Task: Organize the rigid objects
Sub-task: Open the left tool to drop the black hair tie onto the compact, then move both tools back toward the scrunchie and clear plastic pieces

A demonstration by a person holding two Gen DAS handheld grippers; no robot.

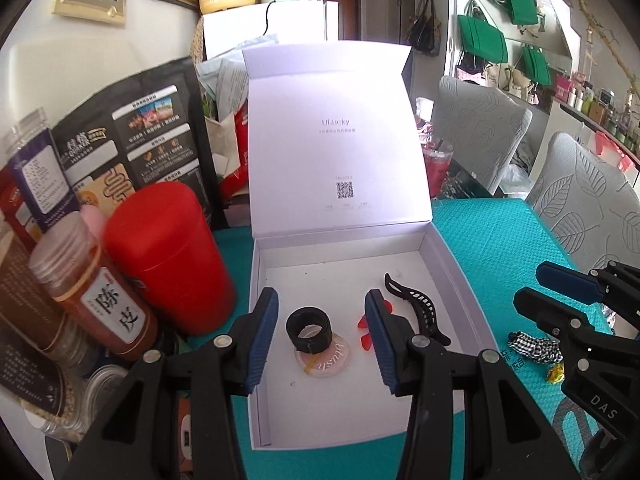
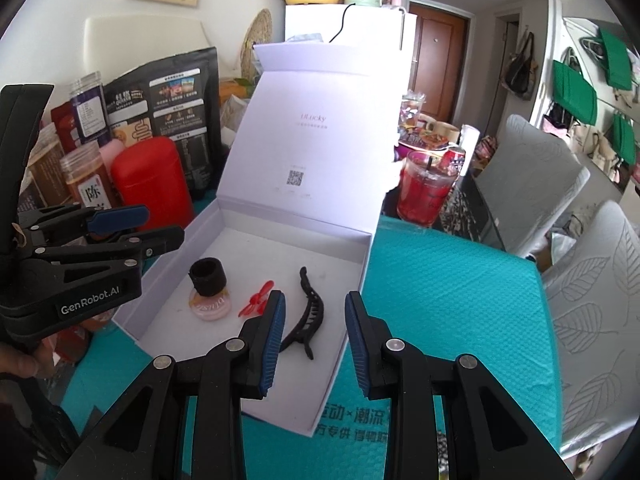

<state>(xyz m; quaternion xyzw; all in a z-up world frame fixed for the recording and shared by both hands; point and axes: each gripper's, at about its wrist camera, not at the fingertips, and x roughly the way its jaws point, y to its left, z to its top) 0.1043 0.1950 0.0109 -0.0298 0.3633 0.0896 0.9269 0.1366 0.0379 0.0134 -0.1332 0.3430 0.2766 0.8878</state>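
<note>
Both grippers hang above the open white box (image 1: 448, 264), nothing between either pair of pads. My left gripper (image 1: 322, 338) has its jaws parted by a moderate gap, empty. My right gripper (image 2: 315, 338) is a little narrower, also empty.

Readable writing: lid of the box (image 2: 316, 140) stands upright and reads "ULucky" with a QR code lower down. Body of the left gripper, seen from the right wrist view, reads "GenRobot.AI". Right gripper's body in the left view shows "DAS". Amber spice jar (image 1: 96, 292) carries a white label with two Chinese characters. The teal mat (image 2: 452, 280) has white Chinese print along its near edge.

Inside the box: a black ring (image 1: 309, 330) sits on a pink round disc (image 1: 334, 362) with cursive lettering I cannot read. A small red propeller (image 2: 253, 300) lies just beside it. A black hair claw clip (image 2: 308, 312) lies toward the box's right wall.

Outside the box, on the mat to the right: a black-and-white checked fabric piece (image 1: 536, 346), partly hidden behind the right gripper.

Clutter to the left: red canister (image 1: 170, 256) close against the box wall, black printed pouch (image 1: 132, 136) behind it. A red drink cup (image 2: 426, 192) stands behind the lid.
</note>
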